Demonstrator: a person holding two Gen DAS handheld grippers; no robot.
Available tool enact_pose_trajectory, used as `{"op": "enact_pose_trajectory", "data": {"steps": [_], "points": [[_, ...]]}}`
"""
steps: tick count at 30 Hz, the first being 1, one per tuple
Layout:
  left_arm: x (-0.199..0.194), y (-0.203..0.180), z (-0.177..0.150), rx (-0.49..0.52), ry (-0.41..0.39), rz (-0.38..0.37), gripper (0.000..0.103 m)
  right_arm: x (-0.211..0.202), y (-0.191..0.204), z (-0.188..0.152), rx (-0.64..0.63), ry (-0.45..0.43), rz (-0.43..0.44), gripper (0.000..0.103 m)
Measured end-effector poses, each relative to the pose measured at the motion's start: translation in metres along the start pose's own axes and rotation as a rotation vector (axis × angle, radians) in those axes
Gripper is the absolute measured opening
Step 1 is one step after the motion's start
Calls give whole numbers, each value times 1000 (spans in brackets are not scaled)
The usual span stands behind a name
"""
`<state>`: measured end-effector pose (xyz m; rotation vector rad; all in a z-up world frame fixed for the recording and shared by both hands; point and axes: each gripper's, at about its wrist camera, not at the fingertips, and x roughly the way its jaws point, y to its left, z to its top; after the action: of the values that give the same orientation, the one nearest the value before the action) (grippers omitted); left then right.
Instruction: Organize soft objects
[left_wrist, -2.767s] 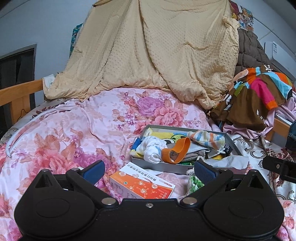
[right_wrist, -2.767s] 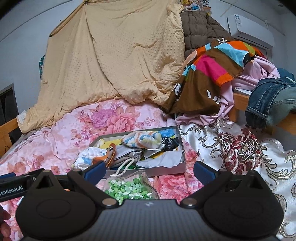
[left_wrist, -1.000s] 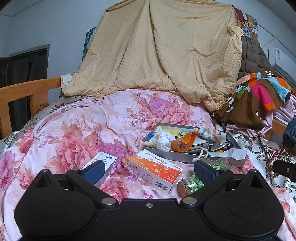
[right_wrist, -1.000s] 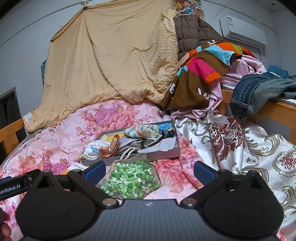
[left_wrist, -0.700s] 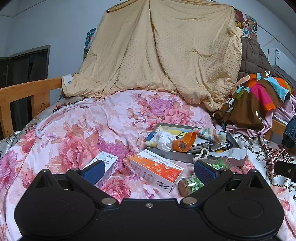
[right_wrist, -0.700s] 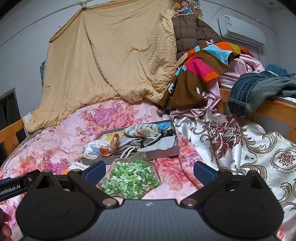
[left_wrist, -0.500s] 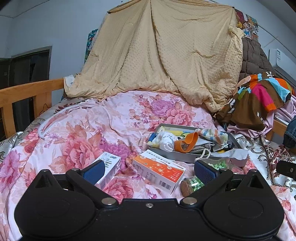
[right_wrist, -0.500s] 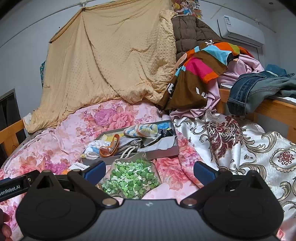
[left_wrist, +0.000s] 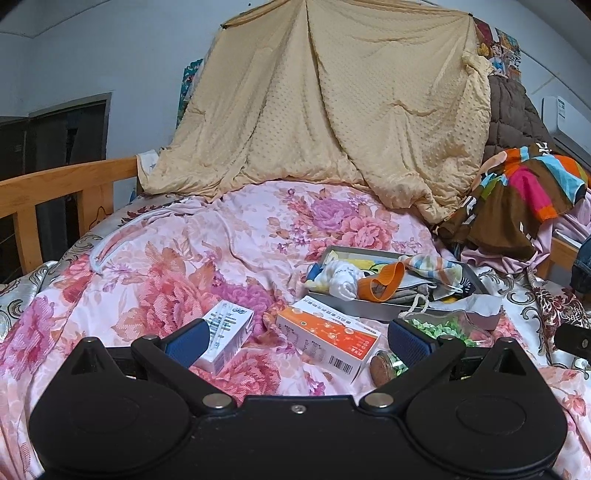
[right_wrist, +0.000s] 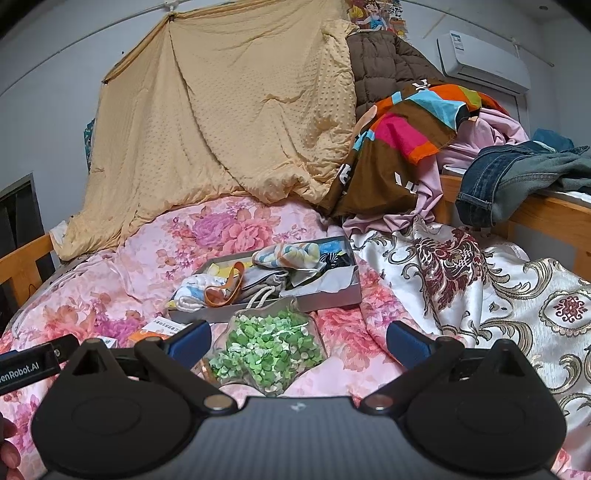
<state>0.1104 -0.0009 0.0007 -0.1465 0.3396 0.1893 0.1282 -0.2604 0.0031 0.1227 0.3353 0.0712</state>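
A grey shallow box (left_wrist: 373, 304) (right_wrist: 325, 297) lies on the floral bedspread, holding soft things: a white sock bundle (left_wrist: 341, 280) (right_wrist: 192, 290), an orange strap (left_wrist: 382, 286) (right_wrist: 223, 290), a striped cloth (left_wrist: 432, 267) (right_wrist: 288, 256) and grey fabric. A clear star-shaped jar of green paper stars (right_wrist: 266, 349) (left_wrist: 439, 328) lies in front of it. My left gripper (left_wrist: 295, 338) is open and empty, held back from the box. My right gripper (right_wrist: 297, 338) is open and empty, just behind the jar.
An orange medicine box (left_wrist: 328, 338) and a white carton (left_wrist: 227, 330) lie near the left gripper. A beige blanket (left_wrist: 332, 110) hangs at the back. Clothes (right_wrist: 413, 140) and jeans (right_wrist: 517, 177) pile at the right. Wooden bed rails (left_wrist: 55, 192) line the left.
Both grippers have pulled back from the grey box, so more of the bedspread, the white carton and the whole jar show. Both stay open and empty.
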Motion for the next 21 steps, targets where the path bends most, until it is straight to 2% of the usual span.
{"op": "enact_pose_trajectory", "data": {"steps": [12, 21], "points": [[-6, 5, -4, 3, 2, 10, 102, -6, 7, -7, -7, 3, 4, 103], [-11, 9, -8, -1, 15, 47, 102, -6, 15, -17, -28, 27, 16, 103]]}}
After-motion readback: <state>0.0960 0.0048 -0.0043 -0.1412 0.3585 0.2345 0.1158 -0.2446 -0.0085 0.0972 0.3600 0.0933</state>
